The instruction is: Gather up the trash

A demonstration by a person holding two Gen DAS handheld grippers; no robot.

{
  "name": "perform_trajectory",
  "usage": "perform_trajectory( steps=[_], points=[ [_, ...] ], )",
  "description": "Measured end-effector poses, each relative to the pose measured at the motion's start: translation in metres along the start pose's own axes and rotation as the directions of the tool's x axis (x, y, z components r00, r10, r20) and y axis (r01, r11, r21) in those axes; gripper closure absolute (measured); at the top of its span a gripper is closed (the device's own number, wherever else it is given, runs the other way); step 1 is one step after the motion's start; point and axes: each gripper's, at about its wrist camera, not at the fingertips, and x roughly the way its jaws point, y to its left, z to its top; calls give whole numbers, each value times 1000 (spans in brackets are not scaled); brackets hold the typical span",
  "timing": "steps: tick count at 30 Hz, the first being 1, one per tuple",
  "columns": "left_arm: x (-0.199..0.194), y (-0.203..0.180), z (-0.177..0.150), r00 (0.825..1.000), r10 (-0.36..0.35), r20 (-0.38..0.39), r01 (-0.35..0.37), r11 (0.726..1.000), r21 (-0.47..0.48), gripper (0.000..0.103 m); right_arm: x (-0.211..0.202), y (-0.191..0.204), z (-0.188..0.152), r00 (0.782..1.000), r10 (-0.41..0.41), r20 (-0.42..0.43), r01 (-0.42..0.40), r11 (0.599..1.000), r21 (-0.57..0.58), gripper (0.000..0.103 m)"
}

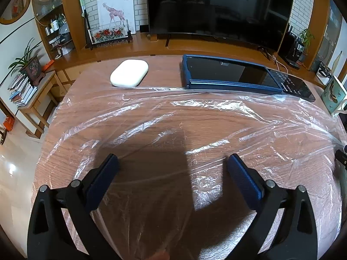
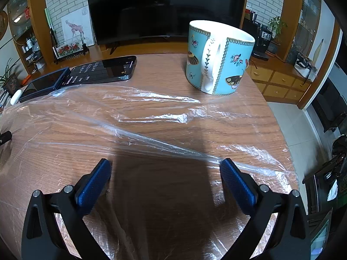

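Observation:
A large sheet of clear crinkled plastic film (image 1: 173, 125) lies spread over the wooden table (image 1: 164, 69); it also shows in the right wrist view (image 2: 151, 117). My left gripper (image 1: 173, 164) is open and empty, hovering low over the film near the table's front. My right gripper (image 2: 166, 169) is open and empty over the film's right part, where a taut ridge of film (image 2: 151, 140) runs up to its right fingertip (image 2: 227, 169).
A white oval case (image 1: 129, 73) and a dark blue flat device with a keypad (image 1: 238, 75) lie at the table's far side. A blue patterned mug (image 2: 218, 57) stands at the far right. A TV (image 1: 216, 6) and shelves stand behind.

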Motion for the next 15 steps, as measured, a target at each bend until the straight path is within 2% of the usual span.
perform_trajectory(
  steps=[15],
  points=[
    [0, -2, -1, 1000, -6, -2, 6, 1000, 1, 1, 0, 0, 0, 1000, 0, 0, 0, 1000, 0, 4]
  ],
)
